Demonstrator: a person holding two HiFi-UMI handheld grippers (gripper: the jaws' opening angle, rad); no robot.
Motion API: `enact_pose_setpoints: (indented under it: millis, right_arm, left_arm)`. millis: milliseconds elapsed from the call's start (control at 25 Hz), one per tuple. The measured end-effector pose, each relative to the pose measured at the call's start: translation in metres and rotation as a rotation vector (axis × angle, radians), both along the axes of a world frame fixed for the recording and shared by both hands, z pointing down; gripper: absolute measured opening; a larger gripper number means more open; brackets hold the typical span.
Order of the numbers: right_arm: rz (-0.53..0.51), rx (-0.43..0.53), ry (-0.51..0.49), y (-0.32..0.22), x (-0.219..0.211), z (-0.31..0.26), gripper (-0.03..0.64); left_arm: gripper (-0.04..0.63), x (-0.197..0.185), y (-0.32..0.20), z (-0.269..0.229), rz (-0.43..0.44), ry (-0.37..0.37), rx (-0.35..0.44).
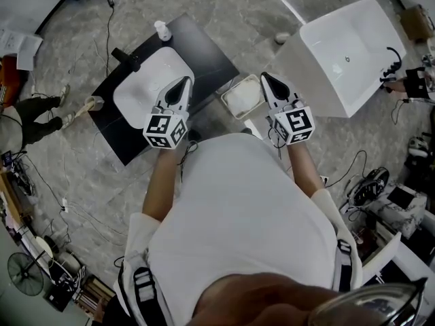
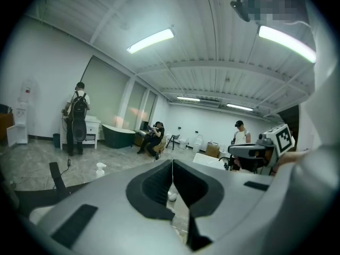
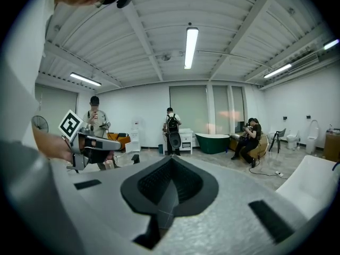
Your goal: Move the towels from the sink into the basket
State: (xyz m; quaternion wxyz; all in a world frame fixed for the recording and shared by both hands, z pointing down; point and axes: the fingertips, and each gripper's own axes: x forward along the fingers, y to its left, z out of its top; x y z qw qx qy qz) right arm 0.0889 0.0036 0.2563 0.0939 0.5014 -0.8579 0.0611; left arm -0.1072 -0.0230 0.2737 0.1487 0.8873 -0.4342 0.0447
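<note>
Left tongs [image 1: 182, 84] and right tongs [image 1: 267, 80], each pressed together with nothing between the pads, are held out side by side by a person in a white shirt [image 1: 238, 209] standing on a marbled grey floor [image 1: 224, 5]. Seen from the left tongs' own camera, the dark pads [image 2: 156, 187] meet along a thin seam. The right tongs' camera shows its pads [image 3: 151, 185] closed in the same way.

Directly beyond the tips of the left tongs lies the white sink [image 1: 139, 94]. It is set in a black tabletop [image 1: 207, 56], with a black tap [image 1: 128, 58] and a small white bottle [image 1: 162, 30] farther out. Whether towels lie in the white basin cannot be told from above.

A pale rectangular basket [image 1: 237, 87] sits on the floor between the two tongs, just ahead of them and nearer the right pair. A white bathtub [image 1: 346, 53] stands beyond and to the right of the right tongs.

Well ahead of both tongs, across the room, a person with a backpack [image 2: 78, 116] stands at a white cabinet. Another person [image 2: 155, 139] sits near a dark green tub [image 2: 118, 134].
</note>
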Motion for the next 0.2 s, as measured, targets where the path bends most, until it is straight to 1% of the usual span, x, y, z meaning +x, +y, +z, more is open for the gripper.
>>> enact_pose_setpoints:
  millis: [200]
  right_arm:
    - [-0.001,0.006,-0.004,-0.0003,-0.0052,-0.0029,-0.005]
  left_arm:
    - [0.012,-0.0069,0.0027,0.0048,-0.003,-0.002,-0.013]
